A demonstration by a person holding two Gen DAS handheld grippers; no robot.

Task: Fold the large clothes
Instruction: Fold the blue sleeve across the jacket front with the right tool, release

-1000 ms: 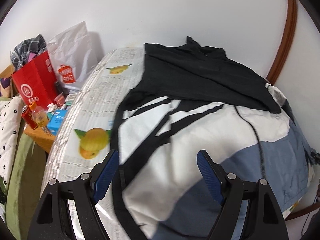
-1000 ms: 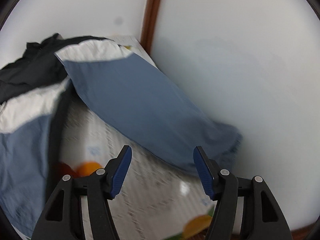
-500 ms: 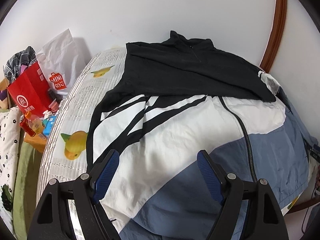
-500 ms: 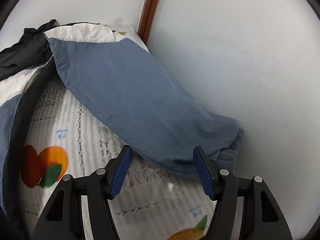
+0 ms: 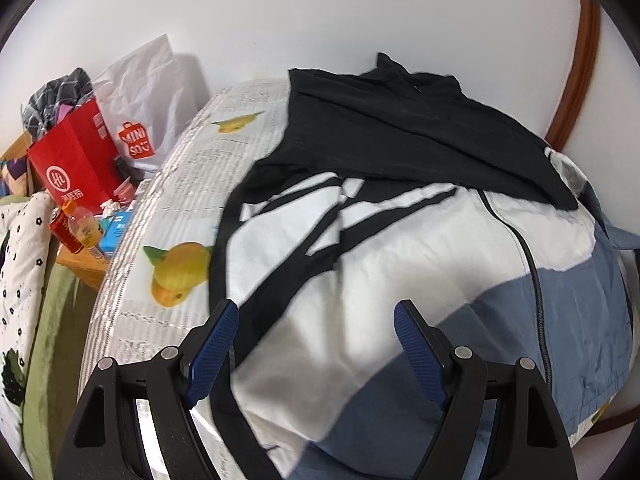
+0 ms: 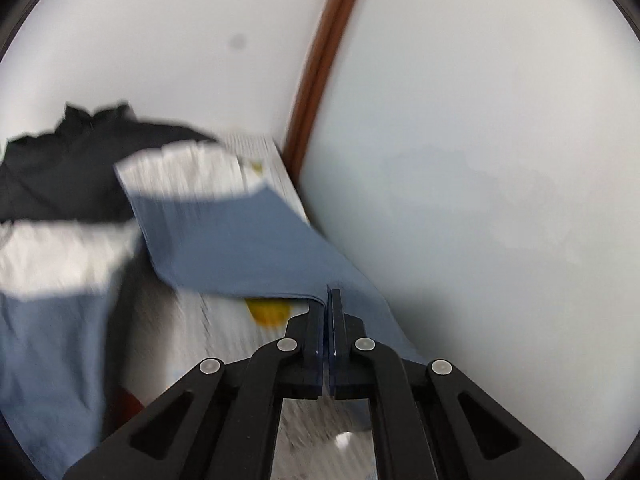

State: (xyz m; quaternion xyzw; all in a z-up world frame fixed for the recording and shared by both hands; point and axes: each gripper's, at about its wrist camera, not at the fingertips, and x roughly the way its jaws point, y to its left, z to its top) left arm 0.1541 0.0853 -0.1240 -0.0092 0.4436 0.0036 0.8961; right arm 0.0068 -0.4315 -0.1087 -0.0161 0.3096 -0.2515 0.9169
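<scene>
A large jacket (image 5: 400, 260), black at the top, white in the middle and blue at the hem, lies spread face up on a bed sheet (image 5: 180, 184) printed with fruit. My left gripper (image 5: 316, 306) hovers open over the jacket's lower left part, with nothing between its fingers. In the right wrist view the jacket's blue sleeve (image 6: 240, 240) stretches from the shoulder toward the wall. My right gripper (image 6: 328, 296) is closing tight on the sleeve's lower edge, and the fabric is pinched at its tips and raised off the sheet (image 6: 240, 340). This view is blurred.
A white wall (image 6: 480, 160) and a brown wooden post (image 6: 316, 80) stand close on the right of the bed. Left of the bed are a red paper bag (image 5: 76, 168), a white shopping bag (image 5: 148, 112), a drink bottle (image 5: 84, 228) and a patterned cushion (image 5: 20, 260).
My right gripper went from open above the sleeve's end to shut on the sleeve, and has lifted it. The left gripper stays open over the jacket, its view shifting slightly.
</scene>
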